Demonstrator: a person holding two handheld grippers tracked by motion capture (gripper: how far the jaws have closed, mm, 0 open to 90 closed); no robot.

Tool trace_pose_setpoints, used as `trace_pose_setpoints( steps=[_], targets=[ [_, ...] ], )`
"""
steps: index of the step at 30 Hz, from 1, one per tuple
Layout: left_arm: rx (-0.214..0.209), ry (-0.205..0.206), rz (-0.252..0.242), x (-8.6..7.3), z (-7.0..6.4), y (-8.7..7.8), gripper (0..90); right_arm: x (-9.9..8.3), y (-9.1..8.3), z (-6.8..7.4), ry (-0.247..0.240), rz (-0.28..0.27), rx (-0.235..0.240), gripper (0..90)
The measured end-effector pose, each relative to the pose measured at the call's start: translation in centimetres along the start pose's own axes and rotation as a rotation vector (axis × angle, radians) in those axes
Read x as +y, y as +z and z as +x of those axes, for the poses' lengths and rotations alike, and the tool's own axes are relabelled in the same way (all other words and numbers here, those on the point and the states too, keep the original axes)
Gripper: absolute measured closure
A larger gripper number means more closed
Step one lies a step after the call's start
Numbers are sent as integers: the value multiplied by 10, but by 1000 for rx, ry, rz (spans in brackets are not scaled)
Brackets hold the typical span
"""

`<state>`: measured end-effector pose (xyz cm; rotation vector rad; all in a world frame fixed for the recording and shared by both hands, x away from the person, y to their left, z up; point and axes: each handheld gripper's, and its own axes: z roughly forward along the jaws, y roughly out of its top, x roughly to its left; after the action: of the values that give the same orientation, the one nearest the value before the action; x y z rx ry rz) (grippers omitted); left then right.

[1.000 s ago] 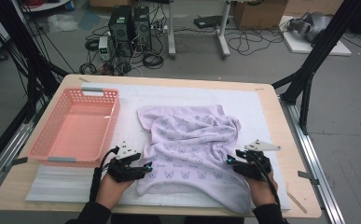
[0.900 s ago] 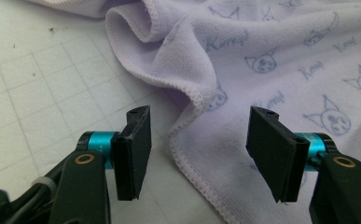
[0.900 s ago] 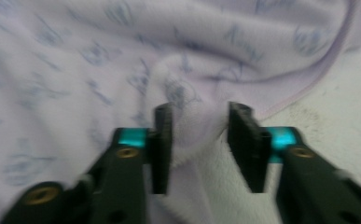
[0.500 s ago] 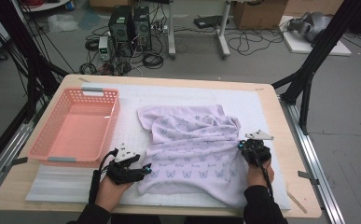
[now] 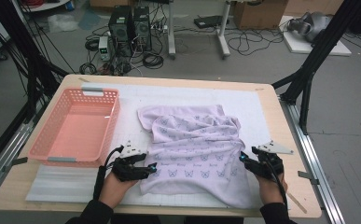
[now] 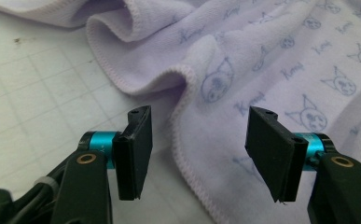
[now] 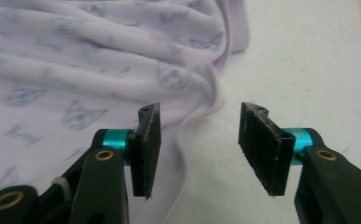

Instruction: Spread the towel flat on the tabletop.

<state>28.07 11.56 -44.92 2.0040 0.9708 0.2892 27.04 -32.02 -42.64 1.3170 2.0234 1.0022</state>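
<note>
A lilac towel (image 5: 194, 149) with a blue cartoon print lies rumpled on the white mat, its far part folded over. My left gripper (image 5: 151, 169) stands open at the towel's left hem; in the left gripper view the hem (image 6: 187, 154) runs between the two black pads (image 6: 134, 149). At the towel's right edge my right gripper (image 5: 241, 158) is open too. The right gripper view shows the stitched edge (image 7: 190, 126) lying between its jaws, cloth on the left and bare mat on the right. Neither gripper holds anything.
A pink plastic basket (image 5: 52, 140) stands on the left of the white mat (image 5: 253, 107), with nothing in it. The wooden table edge (image 5: 297, 149) runs close to the right hand. Black frame legs, cables and computer boxes stand on the floor beyond the table.
My right gripper went forward along the towel's right edge half a second ago and has come back nearer the person. The left gripper has stayed at the left hem.
</note>
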Motion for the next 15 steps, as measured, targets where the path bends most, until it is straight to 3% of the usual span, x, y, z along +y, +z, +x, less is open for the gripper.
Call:
trace_pose_setpoints(
  steps=[2,5,7,8,10,11,12,13,15],
  targets=[
    [13,26,11,2,-3,5,413,-3,-5,4,5,5,66,444],
    [53,36,12,4,-6,9,464,-8,-6,11,-6,29,104,421],
    [85,73,10,3,-6,8,574,-11,-2,14,-20,63,98,397],
    [69,73,5,3,-5,8,618,-12,0,16,-27,74,96,392],
    [48,79,2,3,-3,7,868,-15,8,19,-6,102,114,293],
    [44,69,2,3,-1,7,871,-17,13,21,1,120,118,235],
    [48,66,1,3,0,7,873,-17,14,26,-27,117,107,221],
    [61,62,0,4,2,7,874,-16,15,29,-55,128,89,246],
    [87,48,-4,6,7,8,874,-11,14,33,-85,131,130,503]
  ],
)
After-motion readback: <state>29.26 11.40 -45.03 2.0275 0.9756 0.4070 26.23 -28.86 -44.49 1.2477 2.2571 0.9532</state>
